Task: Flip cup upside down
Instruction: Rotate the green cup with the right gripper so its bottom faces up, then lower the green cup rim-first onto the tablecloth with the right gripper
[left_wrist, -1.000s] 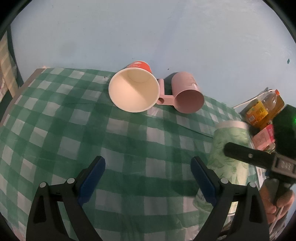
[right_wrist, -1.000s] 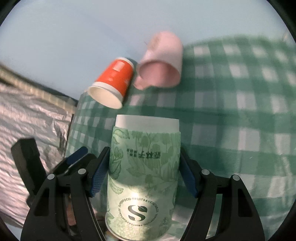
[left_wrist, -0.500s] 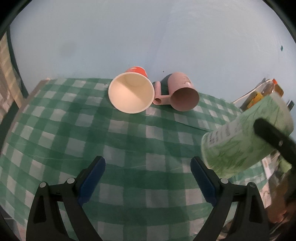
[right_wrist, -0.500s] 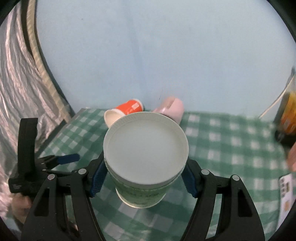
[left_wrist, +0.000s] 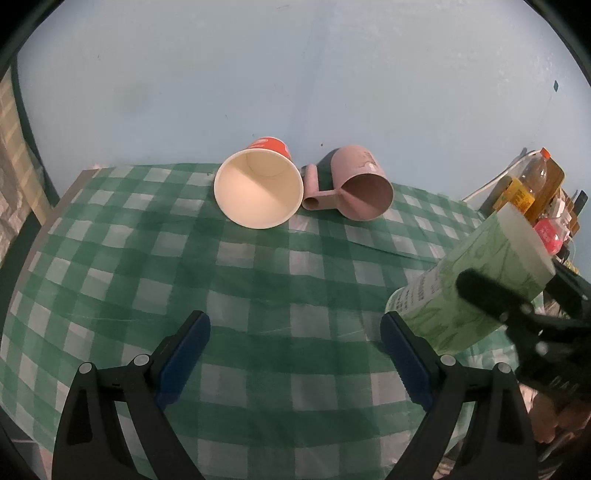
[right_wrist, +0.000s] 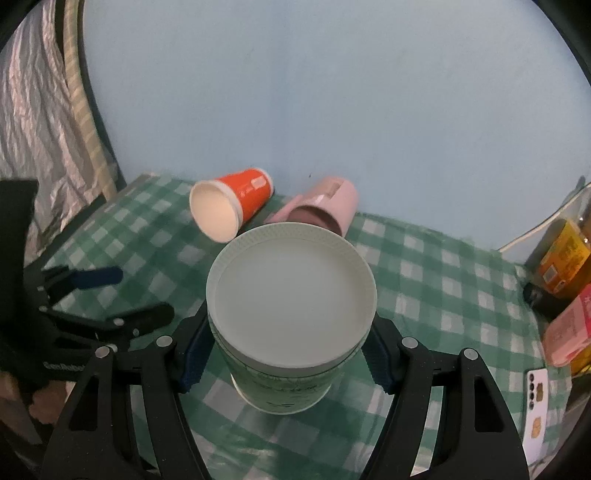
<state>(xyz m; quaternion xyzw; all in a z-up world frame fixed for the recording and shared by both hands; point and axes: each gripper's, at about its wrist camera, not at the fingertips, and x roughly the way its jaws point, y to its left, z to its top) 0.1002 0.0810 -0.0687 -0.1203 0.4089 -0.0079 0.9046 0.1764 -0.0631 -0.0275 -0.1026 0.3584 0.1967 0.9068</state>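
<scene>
My right gripper (right_wrist: 286, 354) is shut on a green leaf-patterned paper cup (right_wrist: 291, 306) and holds it tilted over above the checked cloth; its white flat end faces the right wrist camera. In the left wrist view the same cup (left_wrist: 469, 284) slants at the right, held in the black right gripper. My left gripper (left_wrist: 295, 354) is open and empty, low over the cloth.
A red paper cup (left_wrist: 258, 192) and a pink mug (left_wrist: 358, 188) lie on their sides at the table's far edge by the blue wall. Bottles and boxes (left_wrist: 532, 192) crowd the right side. A phone (right_wrist: 537, 402) lies at the right table edge.
The right gripper lifted the green cup off the table and tipped it over, from standing to tilted with its flat end toward the camera. The left gripper stayed open and barely moved.
</scene>
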